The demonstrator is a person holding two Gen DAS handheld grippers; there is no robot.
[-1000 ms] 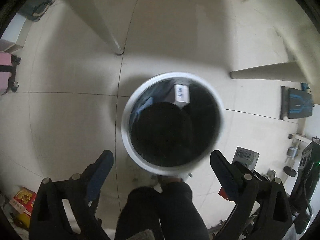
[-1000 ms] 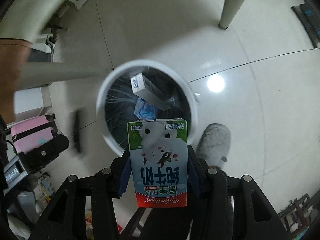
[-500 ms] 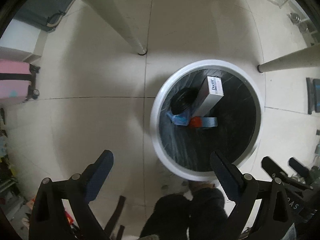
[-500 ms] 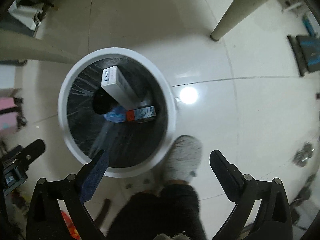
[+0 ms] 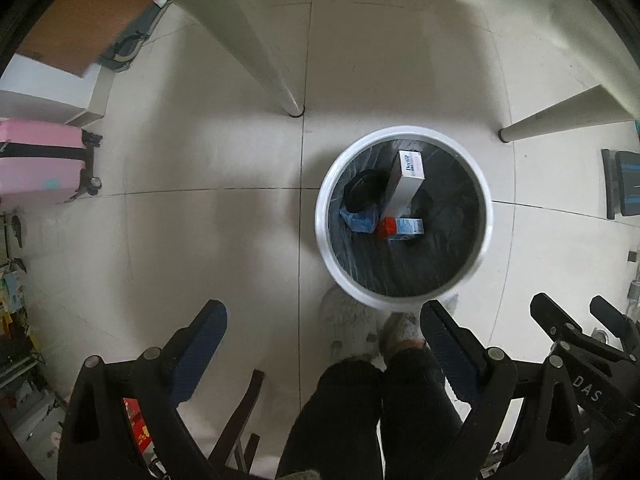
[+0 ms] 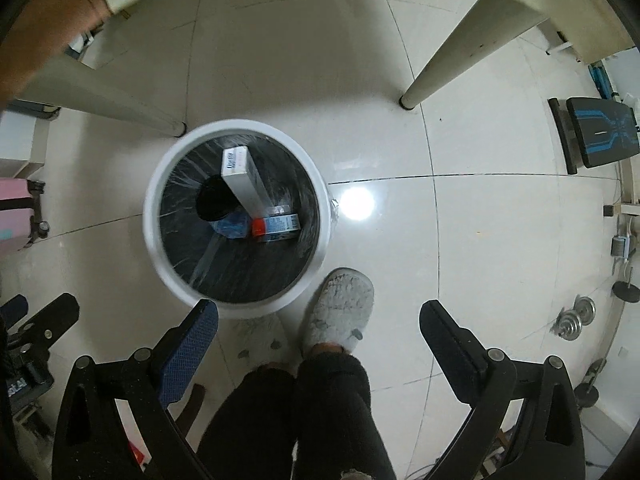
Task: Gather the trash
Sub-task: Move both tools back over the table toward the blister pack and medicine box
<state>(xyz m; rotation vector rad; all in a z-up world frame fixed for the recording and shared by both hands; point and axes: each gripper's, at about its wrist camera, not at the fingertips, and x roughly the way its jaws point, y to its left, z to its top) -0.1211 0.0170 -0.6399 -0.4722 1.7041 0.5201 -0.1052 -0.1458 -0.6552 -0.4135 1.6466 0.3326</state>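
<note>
A white round trash bin (image 5: 404, 300) with a black liner stands on the tiled floor; it also shows in the right wrist view (image 6: 154, 216). Inside lie a long white box (image 5: 406, 182), a milk carton (image 5: 402, 228) on its side, a blue crumpled wrapper (image 5: 360, 220) and a black round item (image 5: 362, 194). The same box (image 6: 244, 184) and carton (image 6: 276, 226) show in the right wrist view. My left gripper (image 5: 322, 328) is open and empty, high above the floor, left of the bin. My right gripper (image 6: 318, 328) is open and empty, above the floor right of the bin.
Table legs (image 5: 276, 76) (image 6: 440, 64) stand beyond the bin. The person's legs and grey slippers (image 6: 338, 316) are beside the bin. A pink suitcase (image 5: 38, 164) is at the left. A black and blue bench (image 6: 600, 132) and weights (image 6: 576, 316) are at the right.
One second ago my right gripper held the milk carton over the bin; it opened and the carton now lies inside. Both grippers have risen away from the bin.
</note>
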